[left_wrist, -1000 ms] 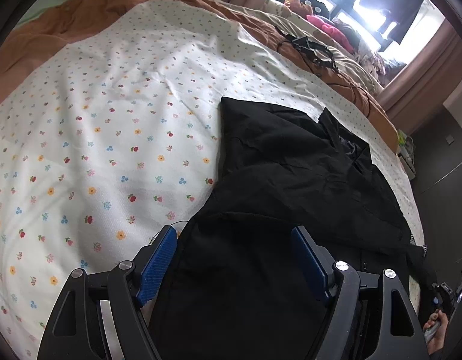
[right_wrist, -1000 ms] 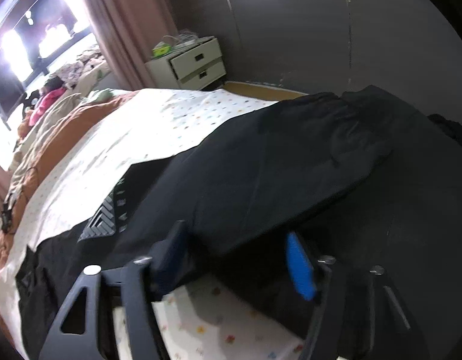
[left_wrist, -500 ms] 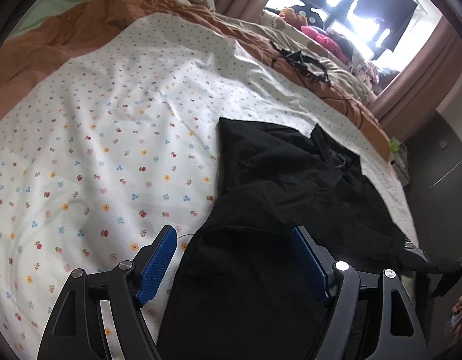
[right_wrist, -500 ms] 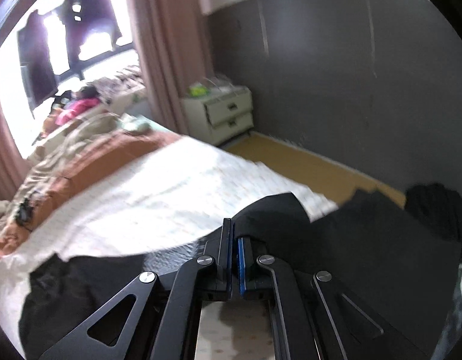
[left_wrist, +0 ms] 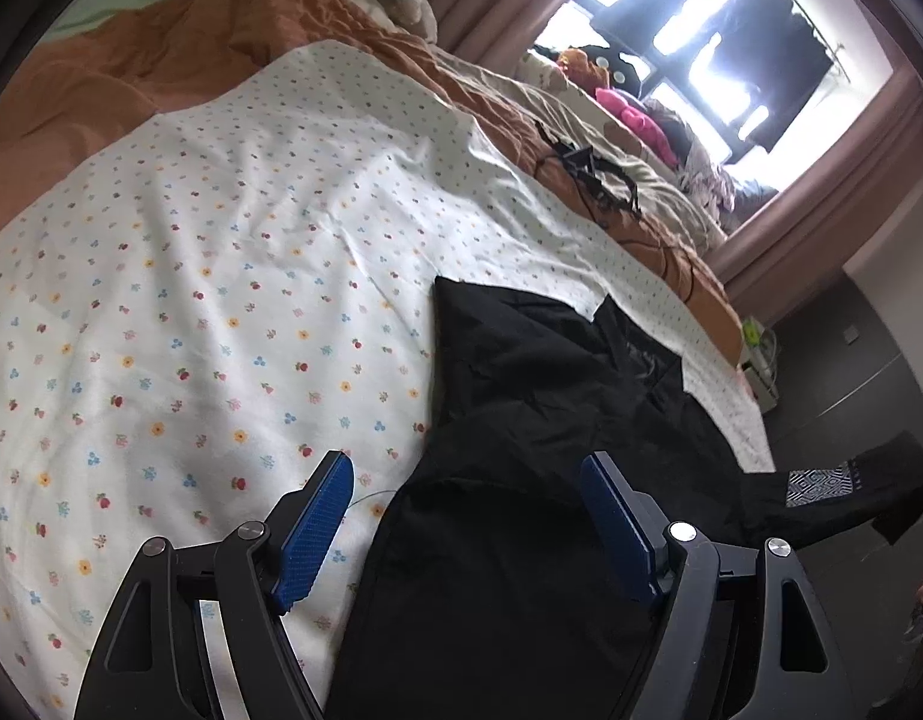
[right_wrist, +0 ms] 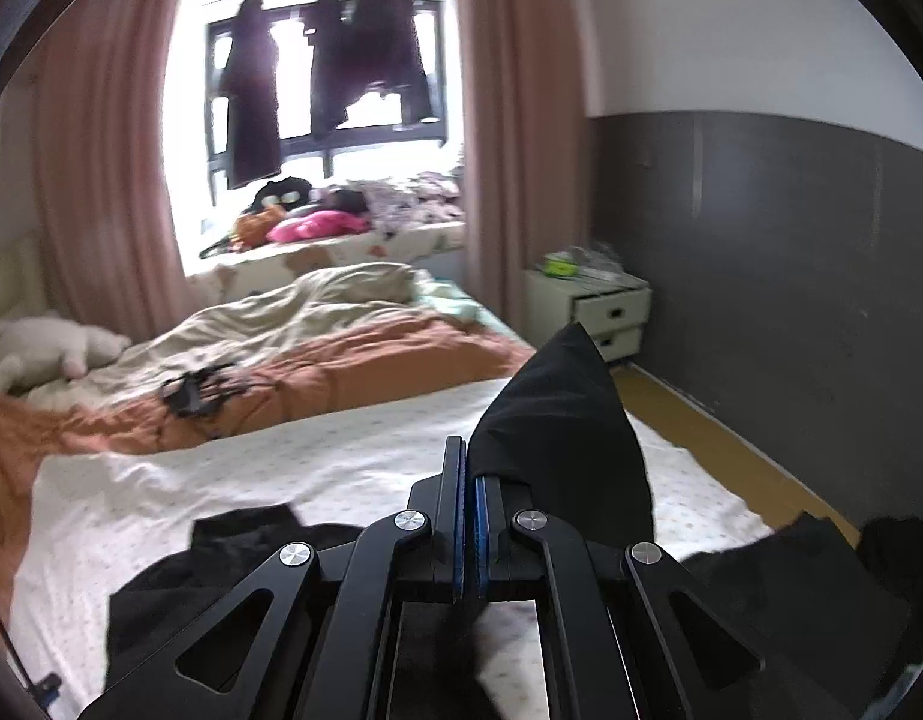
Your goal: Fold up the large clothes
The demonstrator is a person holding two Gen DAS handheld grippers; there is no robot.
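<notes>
Right wrist: right tool [right_wrist: 470, 480] raised, pinching black garment [right_wrist: 557, 420].

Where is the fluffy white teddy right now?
In the right wrist view, the white plush toy lies at the far left, on the beige blanket beside the pink curtain.

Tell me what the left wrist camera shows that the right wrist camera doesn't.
Only the left wrist view shows the left gripper open above the black garment and the sleeve's patterned patch. Only the right wrist view shows the right gripper shut on a raised fold and the white plush toy. Both show the floral sheet, orange blanket and window.
</notes>
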